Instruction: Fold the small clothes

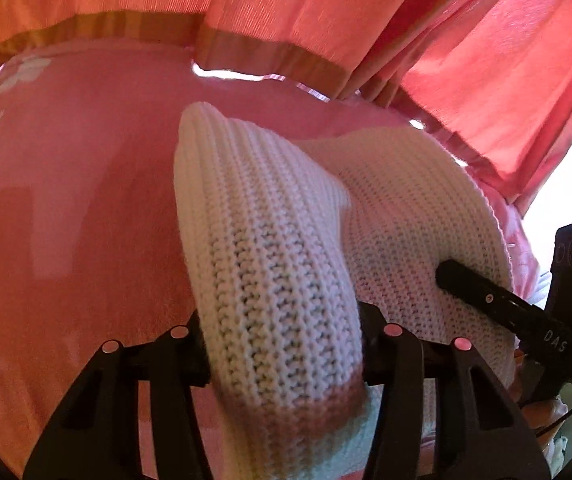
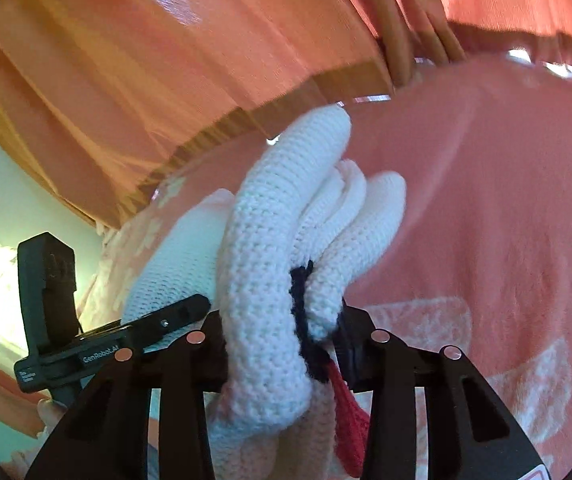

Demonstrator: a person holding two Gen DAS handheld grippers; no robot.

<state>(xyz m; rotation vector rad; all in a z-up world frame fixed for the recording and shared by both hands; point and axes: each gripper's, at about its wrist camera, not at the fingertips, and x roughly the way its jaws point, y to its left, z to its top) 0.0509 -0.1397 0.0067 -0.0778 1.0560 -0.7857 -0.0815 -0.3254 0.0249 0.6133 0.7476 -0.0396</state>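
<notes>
Pink blanket (image 1: 65, 200) with white flower prints covers the bed; salmon curtains (image 1: 466, 40) hang close behind. My left tool (image 1: 281, 344) is clamped on a bunched fold of the white knit garment (image 1: 253, 248); my right tool (image 2: 281, 344) pinches its edge with the black-and-red trim. Garment is raised off the blanket, fold not yet laid. Nothing blocks the way.

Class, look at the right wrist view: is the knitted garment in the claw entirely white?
No: the white knitted garment in the right claw shows a black trim and a red piece.
</notes>
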